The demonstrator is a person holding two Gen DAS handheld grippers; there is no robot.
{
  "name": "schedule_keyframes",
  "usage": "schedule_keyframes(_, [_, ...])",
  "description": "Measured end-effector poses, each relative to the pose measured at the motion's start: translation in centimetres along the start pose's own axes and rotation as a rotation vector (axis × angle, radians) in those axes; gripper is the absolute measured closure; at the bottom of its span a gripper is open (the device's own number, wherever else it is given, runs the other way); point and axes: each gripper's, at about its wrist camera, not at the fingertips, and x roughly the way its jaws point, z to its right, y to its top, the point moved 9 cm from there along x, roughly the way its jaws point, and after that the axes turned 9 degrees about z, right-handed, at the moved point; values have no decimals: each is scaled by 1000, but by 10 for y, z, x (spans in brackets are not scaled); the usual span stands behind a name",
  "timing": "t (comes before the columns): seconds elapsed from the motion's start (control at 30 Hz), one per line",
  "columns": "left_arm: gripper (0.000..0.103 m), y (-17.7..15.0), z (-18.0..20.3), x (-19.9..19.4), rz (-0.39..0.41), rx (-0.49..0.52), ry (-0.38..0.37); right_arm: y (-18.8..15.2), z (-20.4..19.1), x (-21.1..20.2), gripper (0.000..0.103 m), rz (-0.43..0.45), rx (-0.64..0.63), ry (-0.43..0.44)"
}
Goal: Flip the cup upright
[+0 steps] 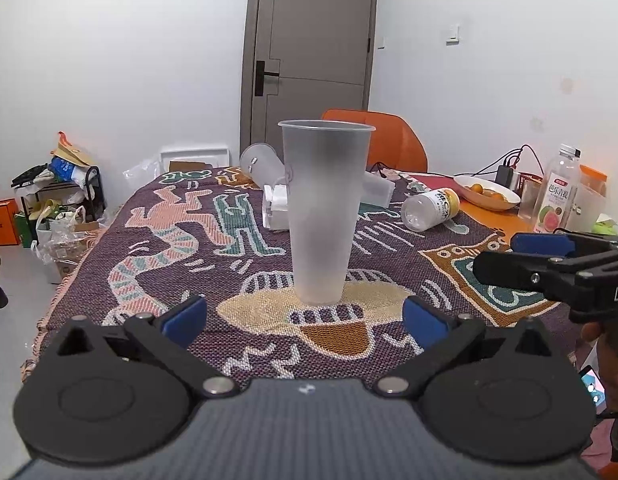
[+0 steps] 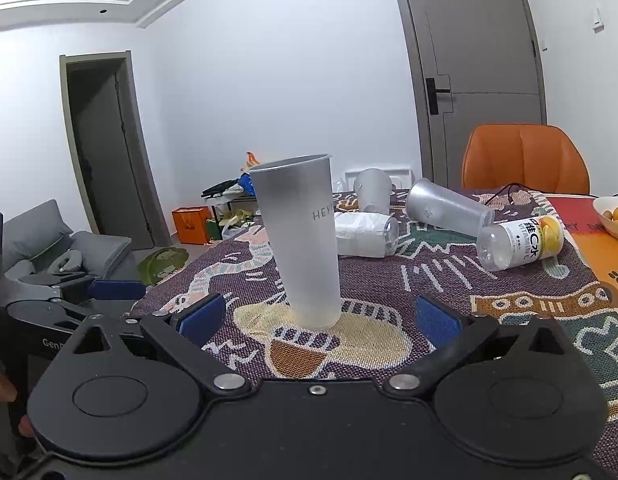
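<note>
A tall frosted plastic cup [image 1: 323, 208] stands upright, mouth up, on the patterned cloth [image 1: 149, 240]. It also shows in the right wrist view [image 2: 301, 240]. My left gripper [image 1: 305, 318] is open and empty, just in front of the cup's base, not touching it. My right gripper [image 2: 317, 316] is open and empty, also just short of the cup. The right gripper shows at the right edge of the left wrist view [image 1: 549, 264], and the left gripper shows at the left edge of the right wrist view [image 2: 89, 292].
Behind the cup lie two more frosted cups [image 2: 449, 208] [image 2: 373, 190], a white wrapped roll [image 2: 365, 234] and a vitamin bottle [image 2: 521, 242] on its side. A bowl of oranges [image 1: 487, 194], a juice bottle [image 1: 557, 192] and an orange chair [image 2: 525, 158] are at the right.
</note>
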Motion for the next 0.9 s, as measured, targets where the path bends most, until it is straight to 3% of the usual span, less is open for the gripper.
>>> schedule_keyframes(0.9, [0, 5, -8, -4, 1, -3, 41, -6, 0, 5, 0, -35, -8, -6])
